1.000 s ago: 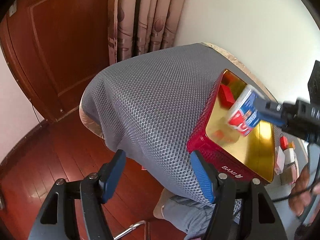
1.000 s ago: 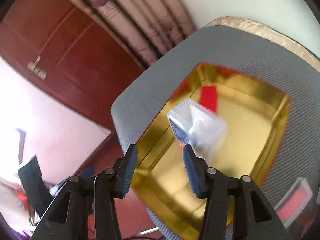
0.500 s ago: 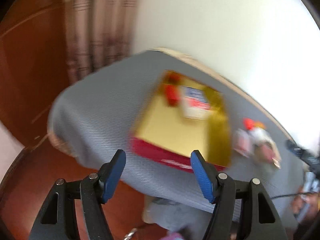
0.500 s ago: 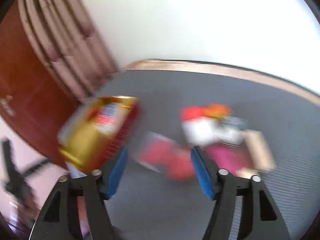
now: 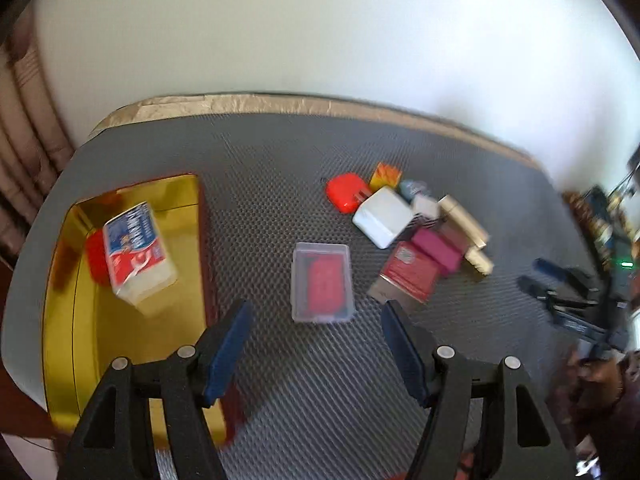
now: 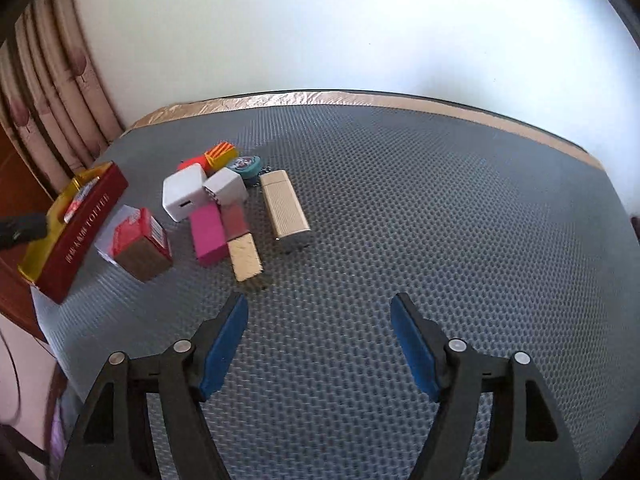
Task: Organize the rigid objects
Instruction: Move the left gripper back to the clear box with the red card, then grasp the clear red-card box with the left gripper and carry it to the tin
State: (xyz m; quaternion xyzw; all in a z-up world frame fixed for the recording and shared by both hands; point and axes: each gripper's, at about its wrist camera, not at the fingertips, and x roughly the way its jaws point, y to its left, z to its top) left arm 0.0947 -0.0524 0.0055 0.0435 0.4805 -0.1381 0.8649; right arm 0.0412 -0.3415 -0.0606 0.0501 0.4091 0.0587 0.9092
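Left view was motion-blurred; the small items in the pile (image 5: 416, 224) were hard to identify. Left gripper (image 5: 316, 344) was spread, empty, with the clear card case (image 5: 322, 282) just ahead between its fingers. Right gripper (image 6: 319, 340) was spread, empty, well apart from the pile. The blue-and-white box (image 5: 136, 250), held over the gold tray (image 5: 120, 344) a second earlier, lay inside it.
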